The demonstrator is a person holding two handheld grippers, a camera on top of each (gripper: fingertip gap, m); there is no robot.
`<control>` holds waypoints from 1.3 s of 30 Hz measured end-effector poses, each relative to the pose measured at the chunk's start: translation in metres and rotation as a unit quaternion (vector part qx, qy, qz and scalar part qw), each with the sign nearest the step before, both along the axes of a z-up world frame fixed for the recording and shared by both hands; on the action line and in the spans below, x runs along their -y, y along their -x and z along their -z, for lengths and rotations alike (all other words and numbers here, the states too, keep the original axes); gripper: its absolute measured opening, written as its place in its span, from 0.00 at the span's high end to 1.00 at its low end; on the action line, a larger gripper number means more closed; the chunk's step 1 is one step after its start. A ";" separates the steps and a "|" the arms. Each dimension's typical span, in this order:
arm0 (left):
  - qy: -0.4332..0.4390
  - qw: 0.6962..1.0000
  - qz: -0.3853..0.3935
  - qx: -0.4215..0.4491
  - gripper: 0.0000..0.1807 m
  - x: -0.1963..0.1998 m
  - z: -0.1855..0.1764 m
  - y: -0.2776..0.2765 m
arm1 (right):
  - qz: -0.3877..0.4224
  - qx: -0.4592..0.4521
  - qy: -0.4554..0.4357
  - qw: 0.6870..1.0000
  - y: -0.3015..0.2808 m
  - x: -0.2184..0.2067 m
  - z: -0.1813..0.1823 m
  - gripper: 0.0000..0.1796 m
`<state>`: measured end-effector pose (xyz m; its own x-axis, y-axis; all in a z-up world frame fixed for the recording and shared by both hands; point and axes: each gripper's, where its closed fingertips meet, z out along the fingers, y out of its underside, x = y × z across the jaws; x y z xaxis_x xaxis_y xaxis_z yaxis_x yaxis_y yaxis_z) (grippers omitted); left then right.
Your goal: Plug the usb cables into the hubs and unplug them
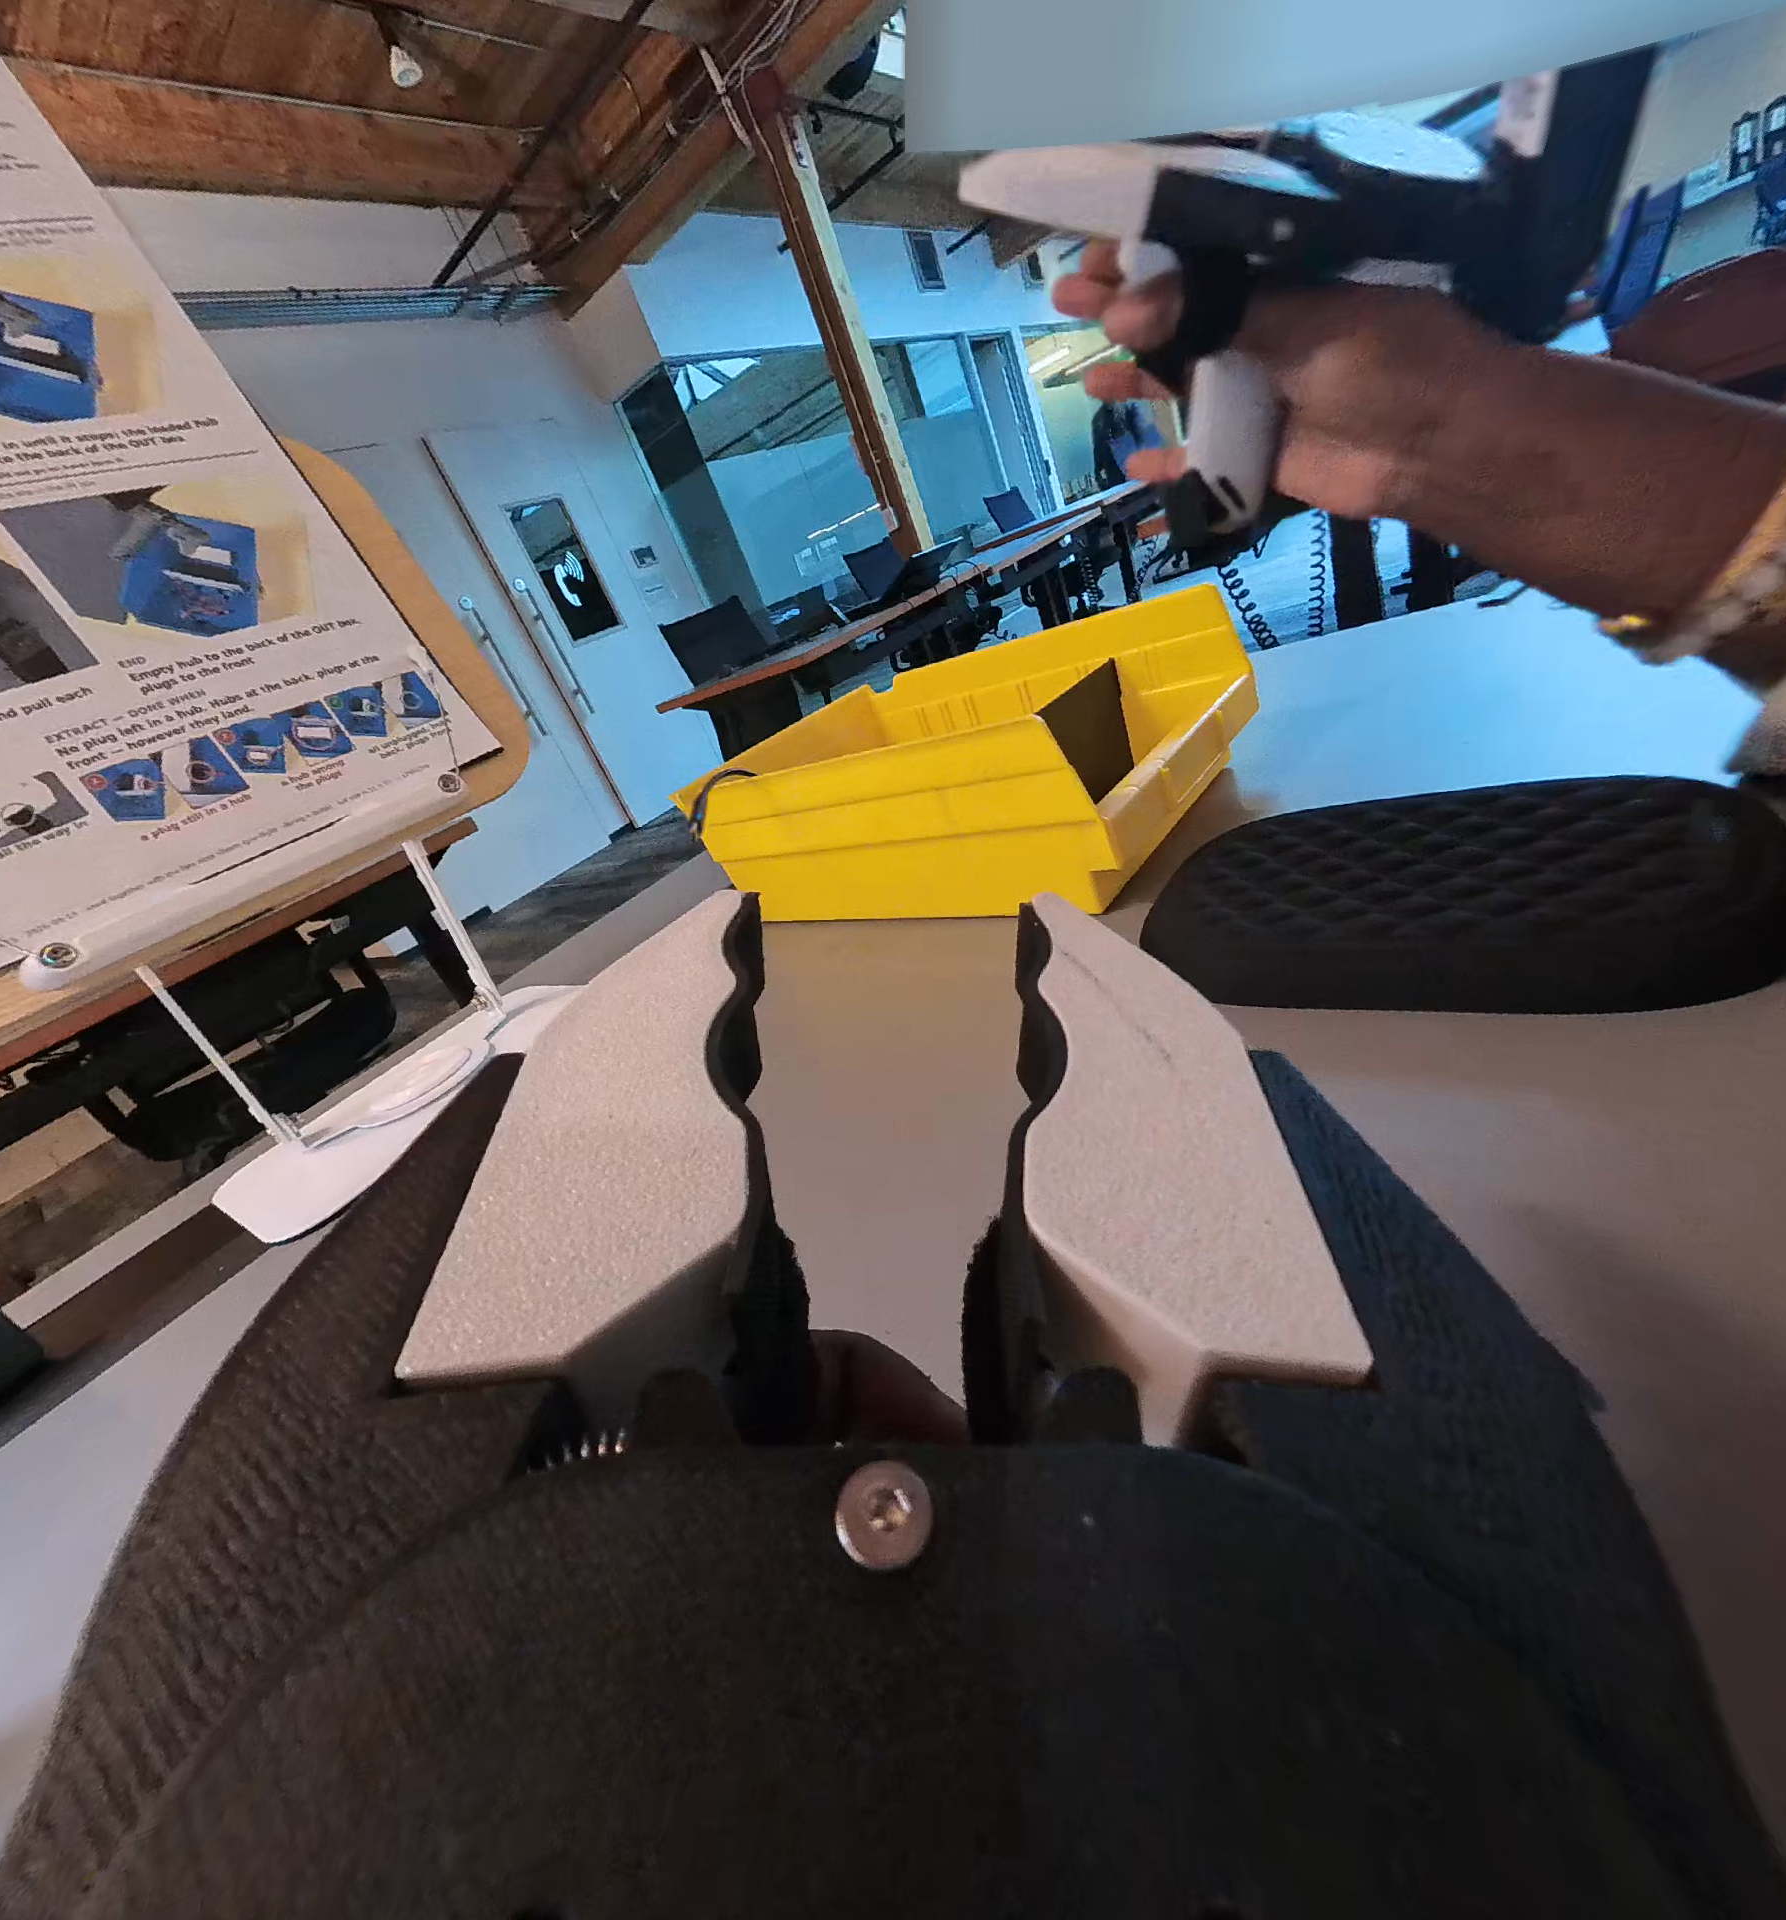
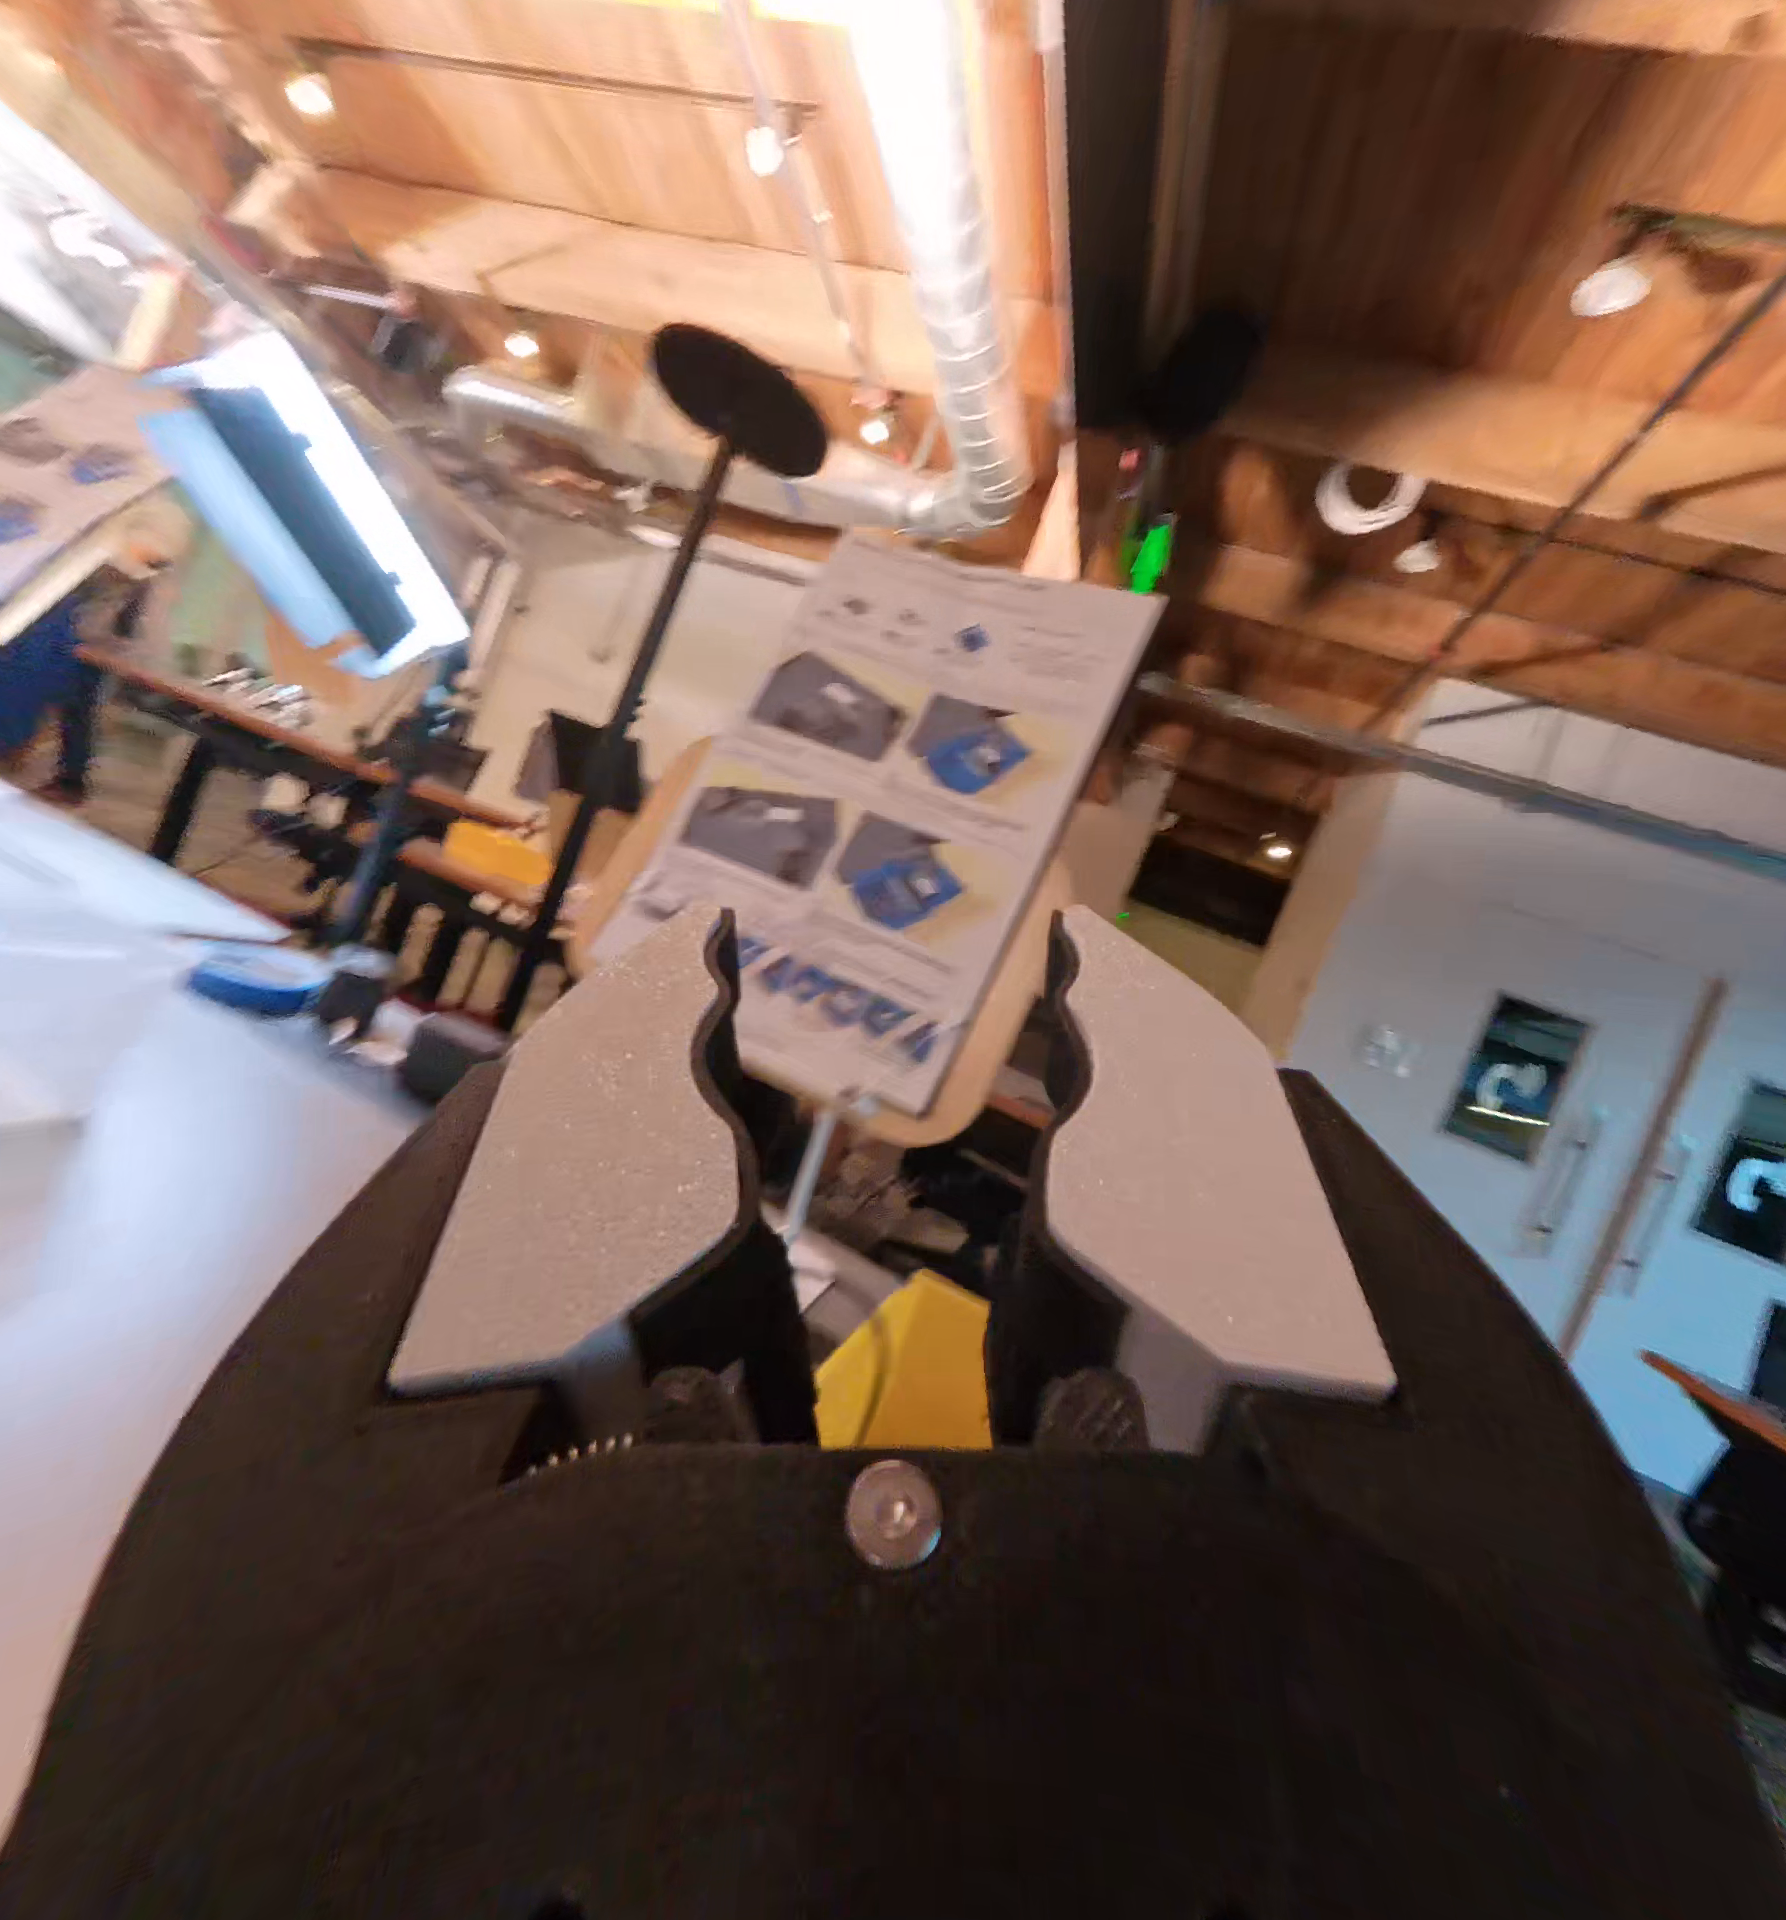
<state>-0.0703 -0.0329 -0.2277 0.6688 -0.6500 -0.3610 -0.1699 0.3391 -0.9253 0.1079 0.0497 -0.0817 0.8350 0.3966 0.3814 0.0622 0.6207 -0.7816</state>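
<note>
Left gripper low over grey desk, jaws apart, empty. Right gripper raised, tilted toward ceiling, jaws apart, empty. Black quilted pad just right. Beyond, yellow bin on desk; thin dark cable poked over near corner, hubs unseen. Judged: cable light, limp; pinch at rigid plug, not cord.
</note>
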 end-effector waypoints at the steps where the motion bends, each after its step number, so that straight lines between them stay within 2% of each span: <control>1: 0.000 1.000 0.000 0.000 0.74 0.001 0.000 0.000 | -0.014 0.017 0.015 1.000 0.011 0.010 0.014 0.68; 4: 0.000 1.000 -0.001 0.002 0.74 0.000 0.000 0.001 | -0.048 0.063 0.055 0.995 0.036 0.034 0.058 0.67; 6: 0.001 1.000 -0.002 0.007 0.74 0.000 -0.001 0.002 | -0.036 0.101 0.066 0.992 0.039 0.041 0.085 0.67; 9: 0.003 1.000 -0.004 0.012 0.74 -0.001 -0.002 0.003 | 0.002 0.160 0.095 0.982 0.034 0.034 0.123 0.67; 11: 0.003 1.000 -0.004 0.013 0.74 -0.001 -0.002 0.003 | 0.007 0.169 0.112 0.979 0.034 0.026 0.138 0.67; 14: 0.004 1.000 -0.006 0.013 0.74 -0.002 -0.002 0.003 | 0.006 0.141 0.100 0.985 0.035 0.020 0.144 0.69; 19: -0.019 0.999 -0.030 0.028 0.74 -0.004 -0.014 0.012 | 0.004 0.160 0.092 0.983 0.039 0.023 0.145 0.69; 22: -0.042 0.997 -0.041 0.053 0.74 -0.001 -0.041 0.027 | 0.004 0.169 0.095 0.981 0.041 0.022 0.148 0.69; 26: -0.068 0.991 -0.077 0.082 0.74 0.012 -0.089 0.075 | 0.003 0.179 0.097 0.979 0.044 0.021 0.151 0.69; 28: -0.064 0.994 -0.087 0.015 0.75 0.013 -0.098 0.103 | 0.001 0.184 0.099 0.978 0.046 0.021 0.152 0.69; 31: -0.067 0.977 -0.164 -0.117 0.74 0.000 -0.113 0.172 | 0.002 0.187 0.097 0.978 0.046 0.023 0.152 0.69; 34: -0.047 0.969 -0.176 -0.165 0.73 -0.023 -0.128 0.227 | 0.001 0.190 0.101 0.977 0.047 0.022 0.154 0.69; 36: 0.003 0.957 -0.170 -0.237 0.67 -0.048 -0.109 0.253 | 0.000 0.192 0.102 0.976 0.047 0.022 0.154 0.69; 37: 0.027 0.939 -0.181 -0.290 0.64 -0.062 -0.094 0.268 | 0.000 0.192 0.102 0.976 0.047 0.021 0.154 0.69; 39: 0.055 0.886 -0.196 -0.418 0.57 -0.088 -0.057 0.296 | 0.000 0.195 0.102 0.976 0.047 0.021 0.155 0.69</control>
